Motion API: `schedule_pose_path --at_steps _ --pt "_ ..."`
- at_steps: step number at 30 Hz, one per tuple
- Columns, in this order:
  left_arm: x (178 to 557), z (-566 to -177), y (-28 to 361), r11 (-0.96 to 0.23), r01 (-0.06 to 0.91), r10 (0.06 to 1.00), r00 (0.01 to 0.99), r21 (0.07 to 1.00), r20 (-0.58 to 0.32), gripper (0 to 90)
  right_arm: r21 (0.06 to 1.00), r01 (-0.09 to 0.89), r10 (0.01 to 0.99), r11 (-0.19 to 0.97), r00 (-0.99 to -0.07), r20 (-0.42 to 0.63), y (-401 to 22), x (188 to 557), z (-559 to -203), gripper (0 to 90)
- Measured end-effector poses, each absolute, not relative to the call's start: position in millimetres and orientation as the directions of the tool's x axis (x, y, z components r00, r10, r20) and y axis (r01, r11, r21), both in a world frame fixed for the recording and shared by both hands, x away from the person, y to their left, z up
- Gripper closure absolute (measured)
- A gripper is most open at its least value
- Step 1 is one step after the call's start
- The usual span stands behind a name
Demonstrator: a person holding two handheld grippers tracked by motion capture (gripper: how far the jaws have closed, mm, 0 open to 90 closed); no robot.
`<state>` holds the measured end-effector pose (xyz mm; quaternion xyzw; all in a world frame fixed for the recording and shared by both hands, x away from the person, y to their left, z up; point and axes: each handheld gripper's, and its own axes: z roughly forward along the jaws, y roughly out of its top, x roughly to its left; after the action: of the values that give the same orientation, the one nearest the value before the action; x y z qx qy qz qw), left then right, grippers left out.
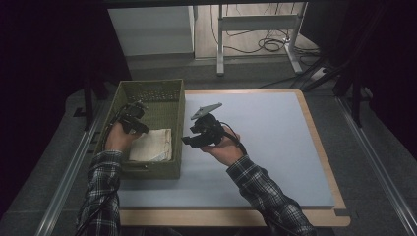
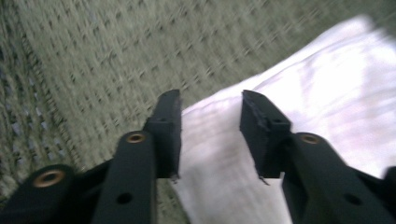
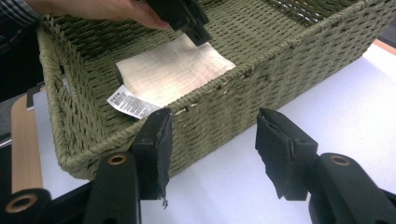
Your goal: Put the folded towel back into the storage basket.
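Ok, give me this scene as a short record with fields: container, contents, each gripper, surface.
container: green woven basket, at the mat's left edge
contents: folded white cloth with a printed tag
left gripper: open, inside basket, over the cloth
right gripper: open, holding nothing, outside the basket, facing its side
surface: pale blue mat on a wooden board

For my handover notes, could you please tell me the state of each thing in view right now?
Basket: upright on the table, holds the cloth.
Cloth: folded flat on the basket floor, label sticking out.
Left gripper: open, over the cloth's edge, inside the basket.
Right gripper: open, empty, outside the basket over the table.
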<state>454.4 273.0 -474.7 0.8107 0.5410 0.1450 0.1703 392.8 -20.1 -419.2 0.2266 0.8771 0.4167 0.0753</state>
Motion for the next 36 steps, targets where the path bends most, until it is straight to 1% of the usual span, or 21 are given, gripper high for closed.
schedule_pose_path --at_steps 2,3,6,8,11,17,21,24,31,36 --pt "451.3 -469.1 274.2 -0.330 0.813 0.927 0.374 0.479 0.004 49.6 0.766 0.335 0.461 0.548 -0.886 0.057 -22.5 392.4 -419.3 44.2" --pt "449.8 -466.4 274.2 -0.320 0.806 0.927 0.375 0.497 -0.012 48.6 0.767 0.334 0.461 0.548 -0.885 0.056 -24.1 392.2 -419.5 43.6" --pt "445.2 -459.1 272.8 -0.300 0.780 0.922 0.386 0.549 -0.044 40.1 0.768 0.337 0.463 0.544 -0.884 0.060 -28.6 391.6 -421.3 40.8" --pt "441.8 -454.1 270.0 -0.298 0.754 0.914 0.402 0.585 -0.052 35.6 0.765 0.339 0.463 0.548 -0.884 0.060 -31.7 391.5 -423.2 37.9" --pt "437.5 -449.3 265.3 -0.302 0.729 0.904 0.424 0.614 -0.059 29.8 0.764 0.342 0.468 0.548 -0.882 0.060 -37.3 391.4 -426.1 35.8" --pt "428.3 -446.5 251.7 -0.322 0.688 0.885 0.462 0.650 -0.050 20.9 0.762 0.348 0.475 0.546 -0.878 0.060 -50.9 391.7 -431.8 30.3" --pt "421.7 -444.5 244.3 -0.315 0.671 0.874 0.481 0.672 -0.070 15.4 0.753 0.345 0.474 0.560 -0.879 0.051 -59.7 389.9 -436.2 26.3" --pt "416.0 -440.5 238.7 -0.316 0.653 0.866 0.495 0.688 -0.072 11.4 0.758 0.342 0.473 0.556 -0.879 0.050 -67.4 387.3 -438.7 23.6" --pt "399.2 -430.0 224.4 -0.308 0.612 0.846 0.526 0.728 -0.084 8.6 0.763 0.332 0.475 0.555 -0.879 0.037 -83.3 381.4 -442.9 16.9" --pt "388.1 -426.9 213.6 -0.294 0.600 0.840 0.534 0.744 -0.098 5.9 0.762 0.330 0.482 0.557 -0.876 0.027 -96.6 376.8 -448.1 12.7"
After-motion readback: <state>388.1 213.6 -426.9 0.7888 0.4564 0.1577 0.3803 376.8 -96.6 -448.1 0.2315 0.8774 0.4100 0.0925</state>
